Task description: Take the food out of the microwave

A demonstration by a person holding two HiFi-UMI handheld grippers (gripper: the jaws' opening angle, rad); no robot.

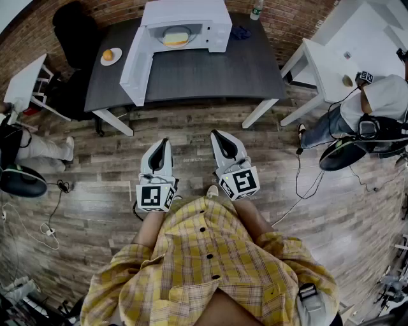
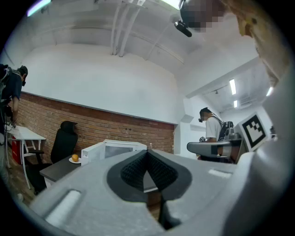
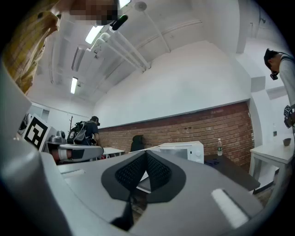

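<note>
A white microwave (image 1: 185, 25) stands at the back of a dark table (image 1: 204, 70), its door (image 1: 136, 63) swung wide open to the left. Inside lies a plate of food (image 1: 176, 38), a yellowish piece on a pale dish. My left gripper (image 1: 162, 143) and my right gripper (image 1: 215, 135) hang side by side over the wooden floor, well short of the table, both shut and empty. In the left gripper view the microwave (image 2: 113, 150) shows far ahead past the closed pads (image 2: 147, 170). It also appears in the right gripper view, the microwave (image 3: 182, 151) distant beyond the closed pads (image 3: 146, 171).
A small plate with an orange (image 1: 110, 56) sits on the table's left end, with a black office chair (image 1: 76, 32) behind it. A blue cloth (image 1: 240, 32) and a bottle (image 1: 256, 9) lie right of the microwave. White tables (image 1: 344, 44) and a person (image 1: 376, 108) stand at the right; cables trail on the floor.
</note>
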